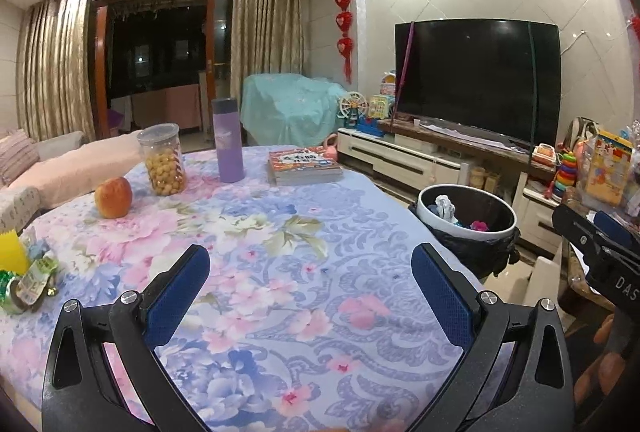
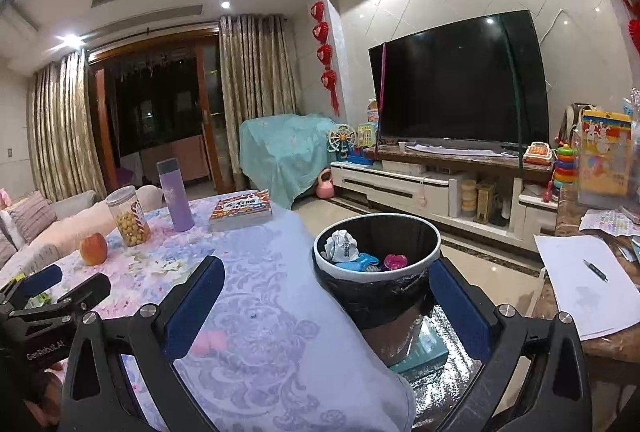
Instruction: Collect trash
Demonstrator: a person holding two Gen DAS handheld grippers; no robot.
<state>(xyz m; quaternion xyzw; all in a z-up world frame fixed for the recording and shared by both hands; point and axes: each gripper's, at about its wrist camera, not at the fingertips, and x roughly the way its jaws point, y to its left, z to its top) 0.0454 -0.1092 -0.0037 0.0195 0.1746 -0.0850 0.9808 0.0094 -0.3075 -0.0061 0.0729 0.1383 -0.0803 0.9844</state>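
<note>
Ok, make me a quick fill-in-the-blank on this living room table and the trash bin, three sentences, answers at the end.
1. The round fruit on the floral tablecloth, beside the snack jar, is an ____.
2. The trash bin is lined with a bag coloured ____.
3. The left gripper and the right gripper both have their jaws ____, holding nothing.

Missing words: apple; black; open

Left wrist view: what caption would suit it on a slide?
Open left gripper hovers over a floral tablecloth, wrappers left, trash bin right.
</note>
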